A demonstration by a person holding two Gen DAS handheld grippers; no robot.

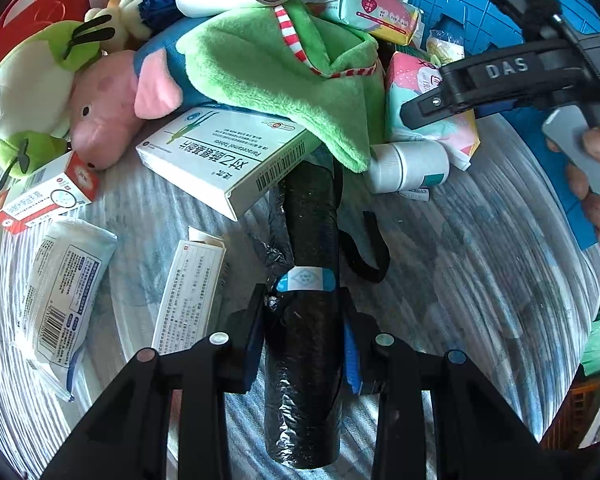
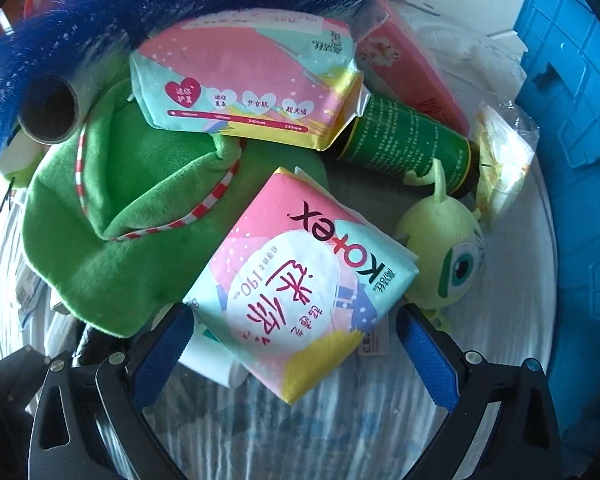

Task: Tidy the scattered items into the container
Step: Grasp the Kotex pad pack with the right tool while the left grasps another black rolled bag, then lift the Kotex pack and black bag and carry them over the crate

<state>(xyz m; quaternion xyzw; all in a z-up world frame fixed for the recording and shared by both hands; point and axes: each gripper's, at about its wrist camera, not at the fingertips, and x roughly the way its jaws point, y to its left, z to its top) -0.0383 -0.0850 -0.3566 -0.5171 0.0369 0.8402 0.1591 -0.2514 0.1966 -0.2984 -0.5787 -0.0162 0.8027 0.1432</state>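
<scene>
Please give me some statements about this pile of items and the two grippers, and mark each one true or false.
1. The left gripper is shut on the black roll. True.
2. The right gripper is shut on the Kotex pack. False: its jaws stand open on either side of the pack.
3. The green plush cloth lies partly over the white medicine box. True.
4. The blue container is red. False: it is blue.
5. The white bottle stands upright. False: it lies on its side.
</scene>
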